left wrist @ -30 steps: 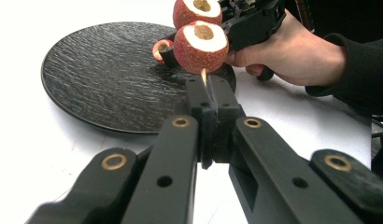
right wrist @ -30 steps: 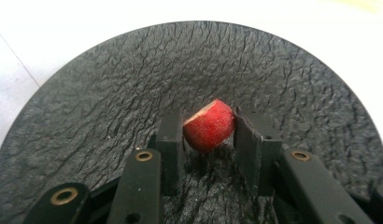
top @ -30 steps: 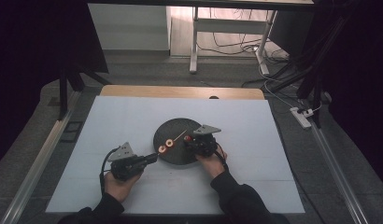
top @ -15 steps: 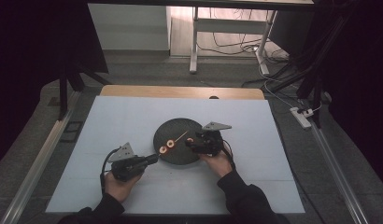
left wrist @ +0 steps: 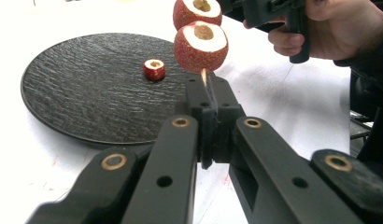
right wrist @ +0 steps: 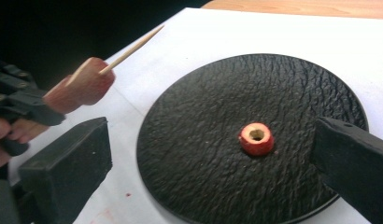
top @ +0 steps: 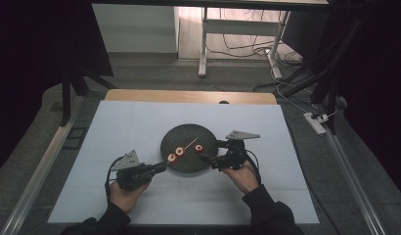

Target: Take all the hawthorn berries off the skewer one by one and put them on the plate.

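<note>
A round plate (right wrist: 217, 93) looks like dark slate, matt, with a rough, rippled grain. The table cover (top: 120, 127) is smooth, pale and matt, like paper or plastic sheet; a bare wood edge (top: 189, 96) shows at its far side. A thin skewer (right wrist: 131, 49) is light wood. The fruit slices (left wrist: 200, 45) have grainy, sugary red skin and pale flesh. The left gripper (left wrist: 206, 86) is matt black plastic with brass-coloured rivets.
</note>
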Action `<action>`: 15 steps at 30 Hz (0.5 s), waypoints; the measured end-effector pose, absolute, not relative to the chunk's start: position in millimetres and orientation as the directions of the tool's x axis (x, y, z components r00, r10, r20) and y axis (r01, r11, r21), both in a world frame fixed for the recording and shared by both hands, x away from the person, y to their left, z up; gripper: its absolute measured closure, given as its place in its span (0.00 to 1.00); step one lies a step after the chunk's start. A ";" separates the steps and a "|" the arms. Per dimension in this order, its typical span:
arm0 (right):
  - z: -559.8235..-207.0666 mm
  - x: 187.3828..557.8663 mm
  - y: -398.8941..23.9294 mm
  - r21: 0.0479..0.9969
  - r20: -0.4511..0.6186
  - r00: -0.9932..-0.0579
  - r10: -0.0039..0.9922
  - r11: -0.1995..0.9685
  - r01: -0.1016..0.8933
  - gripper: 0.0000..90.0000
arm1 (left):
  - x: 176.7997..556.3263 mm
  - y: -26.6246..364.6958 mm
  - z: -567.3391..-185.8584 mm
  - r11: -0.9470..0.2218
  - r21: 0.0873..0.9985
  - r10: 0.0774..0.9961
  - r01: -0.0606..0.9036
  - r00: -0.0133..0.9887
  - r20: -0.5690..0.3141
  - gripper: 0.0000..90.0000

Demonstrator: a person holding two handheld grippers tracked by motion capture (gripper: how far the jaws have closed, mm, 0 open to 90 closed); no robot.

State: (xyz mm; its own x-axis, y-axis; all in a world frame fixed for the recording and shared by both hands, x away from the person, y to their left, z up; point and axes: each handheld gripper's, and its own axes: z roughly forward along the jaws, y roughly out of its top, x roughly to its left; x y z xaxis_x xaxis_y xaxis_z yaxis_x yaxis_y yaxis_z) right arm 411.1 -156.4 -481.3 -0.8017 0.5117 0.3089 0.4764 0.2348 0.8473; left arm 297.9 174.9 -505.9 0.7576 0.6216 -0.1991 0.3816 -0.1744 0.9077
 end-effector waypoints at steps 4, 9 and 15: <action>-479.0 406.7 -157.8 0.848 0.329 -0.808 0.489 0.222 0.480 0.00 | 297.1 173.9 -505.5 -0.174 0.910 0.617 0.376 0.762 -0.197 0.99; -476.4 399.4 -151.9 0.849 0.327 -0.816 0.476 0.231 0.475 0.00 | 295.7 171.0 -504.6 -0.176 0.913 0.605 0.368 0.772 -0.194 0.99; -472.5 388.7 -136.0 0.855 0.343 -0.841 0.417 0.233 0.464 0.00 | 294.3 167.4 -503.7 -0.180 0.918 0.588 0.353 0.787 -0.188 0.99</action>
State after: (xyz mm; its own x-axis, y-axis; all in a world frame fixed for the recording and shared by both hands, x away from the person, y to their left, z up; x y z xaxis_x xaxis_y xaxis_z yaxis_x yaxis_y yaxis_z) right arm 388.7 -136.0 -472.5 -0.8415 0.4171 0.3434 0.4641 0.2326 0.8547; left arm 294.3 167.4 -503.7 0.7868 0.5880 -0.1876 0.3533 -0.1797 0.9181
